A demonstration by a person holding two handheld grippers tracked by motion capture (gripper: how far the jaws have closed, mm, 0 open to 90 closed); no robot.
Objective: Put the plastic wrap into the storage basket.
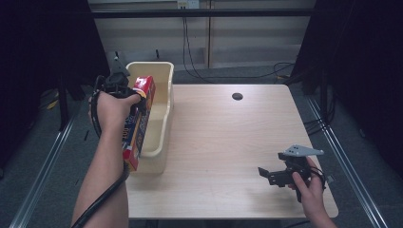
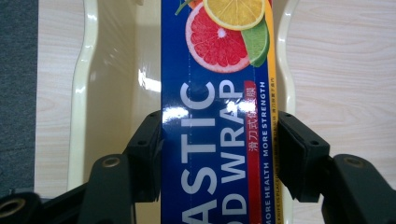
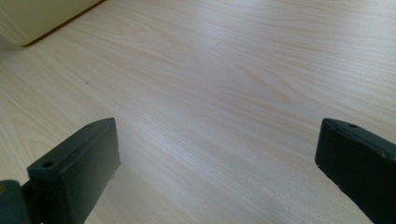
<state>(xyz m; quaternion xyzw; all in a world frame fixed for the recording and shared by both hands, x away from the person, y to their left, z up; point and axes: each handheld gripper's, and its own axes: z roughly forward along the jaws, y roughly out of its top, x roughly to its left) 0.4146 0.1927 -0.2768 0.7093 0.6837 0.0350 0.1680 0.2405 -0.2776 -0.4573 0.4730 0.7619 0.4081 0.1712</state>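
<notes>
While the left tool [image 2: 219,154] is clamped on the plastic wrap box [image 2: 217,112] above the cream bin [image 1: 159,102] and the right tool [image 1: 278,175] rests spread apart on the worktop [image 1: 228,142], the long box could catch the bin's rim if lowered askew.

You see a glossy printed cardboard box [image 2: 215,140], a shiny cream plastic bin [image 2: 88,93], and a matt pale wood-grain table [image 3: 243,84].

A lab-like recording room: a light wooden table [image 1: 228,142], black curtains [image 1: 361,57], loose black cables [image 1: 199,66] on grey floor.
</notes>
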